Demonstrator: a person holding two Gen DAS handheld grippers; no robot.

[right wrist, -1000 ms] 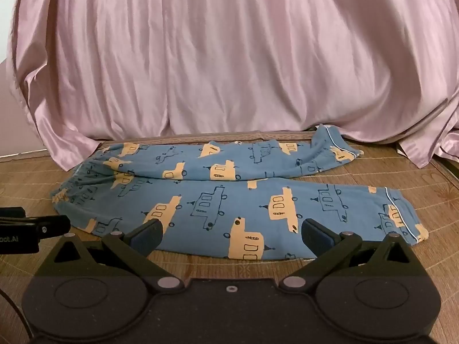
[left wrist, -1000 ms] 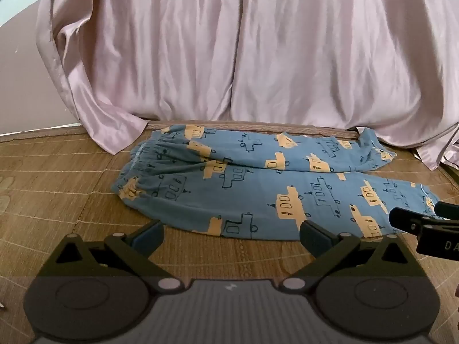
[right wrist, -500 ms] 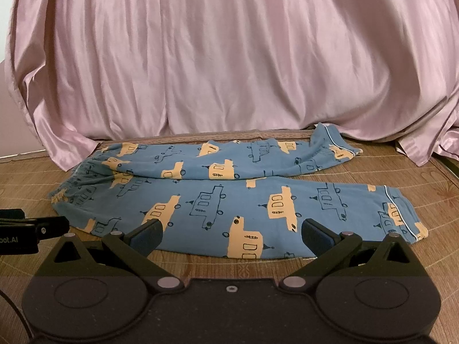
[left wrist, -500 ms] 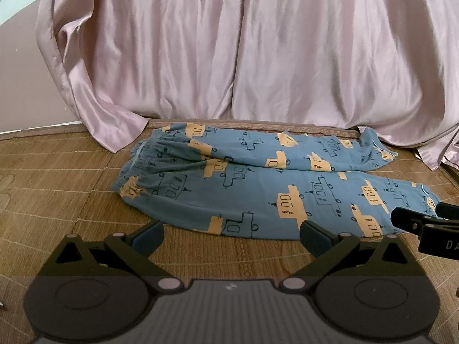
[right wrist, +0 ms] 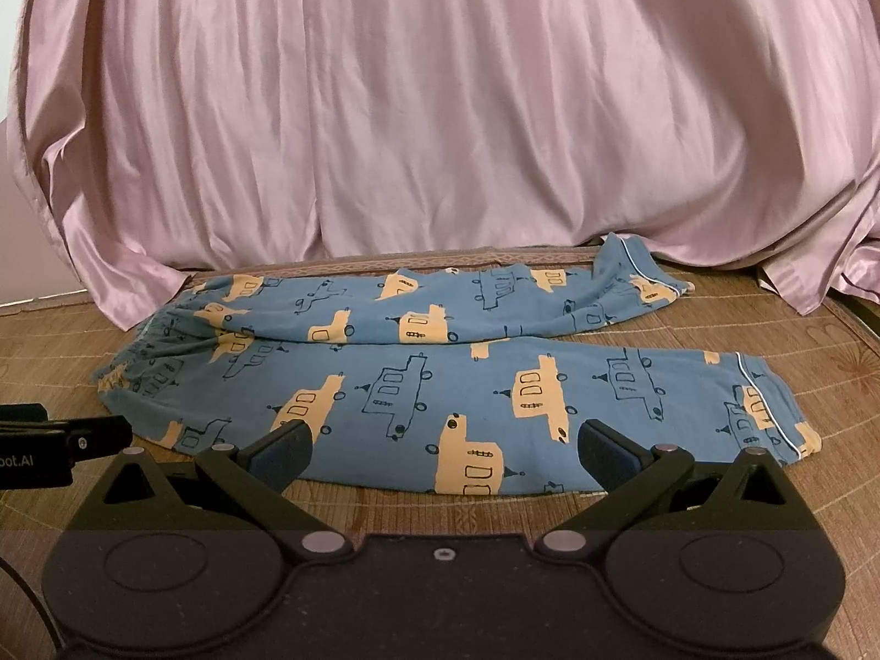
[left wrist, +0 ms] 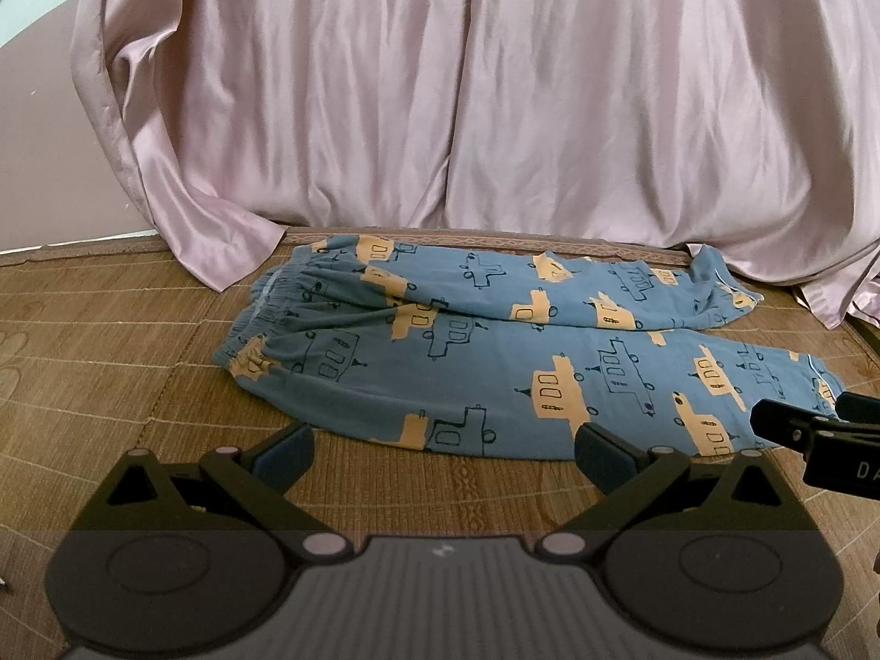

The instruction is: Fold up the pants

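Blue pants [left wrist: 495, 363] printed with yellow and outlined vehicles lie flat on a woven mat, waistband at the left, leg cuffs at the right. Both legs run side by side, the far leg's cuff crumpled against the curtain. My left gripper [left wrist: 443, 448] stands open just short of the near edge of the pants, nothing between its fingers. In the right wrist view the same pants [right wrist: 440, 379] spread across the middle, and my right gripper [right wrist: 443, 448] is open over their near hem, empty. Each gripper's tip shows at the side of the other's view.
A pink satin curtain [left wrist: 440, 99] hangs behind the pants and drapes onto the brown woven mat [left wrist: 99, 363]. Bare mat lies to the left and in front of the pants. The mat's dark edge [right wrist: 863, 319] shows at the far right.
Both grippers have crept slightly forward toward the pants; the pants have not moved and both grippers stay open.
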